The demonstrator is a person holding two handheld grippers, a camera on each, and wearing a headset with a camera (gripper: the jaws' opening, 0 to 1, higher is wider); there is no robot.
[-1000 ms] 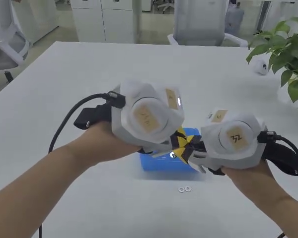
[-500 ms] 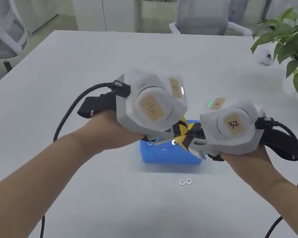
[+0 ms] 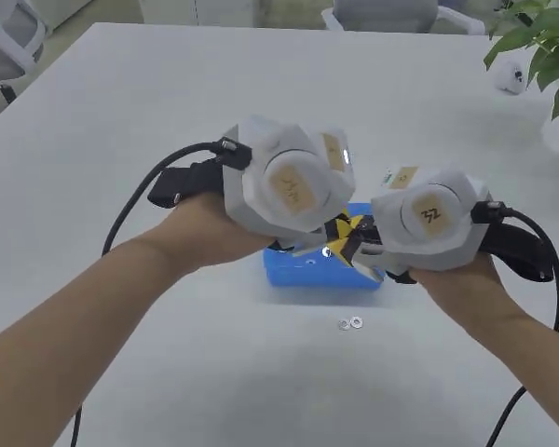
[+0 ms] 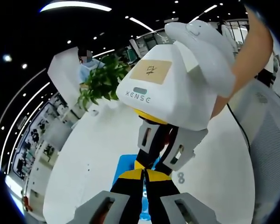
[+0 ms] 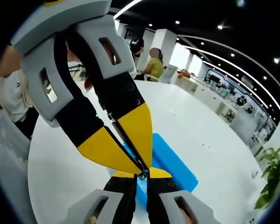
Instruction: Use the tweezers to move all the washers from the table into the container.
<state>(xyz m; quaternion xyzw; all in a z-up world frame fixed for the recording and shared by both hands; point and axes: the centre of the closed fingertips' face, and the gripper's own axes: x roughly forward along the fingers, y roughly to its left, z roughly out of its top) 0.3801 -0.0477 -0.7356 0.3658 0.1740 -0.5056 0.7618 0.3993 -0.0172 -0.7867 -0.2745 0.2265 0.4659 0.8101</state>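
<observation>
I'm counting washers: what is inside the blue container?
The blue container's near part shows; the left gripper and right gripper hide its contents. Two washers lie outside.

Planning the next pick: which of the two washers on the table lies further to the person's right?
The right-hand washer; the other washer lies just left of it, before the blue container.

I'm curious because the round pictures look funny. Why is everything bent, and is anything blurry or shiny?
Left gripper view: the fisheye lens bends the ceiling lights into arcs and makes the right gripper loom huge. Right gripper view: same bending; the left gripper looms close, the blue container looks sharp. Head view: straight lines, soft even light, no glare on the table.
</observation>
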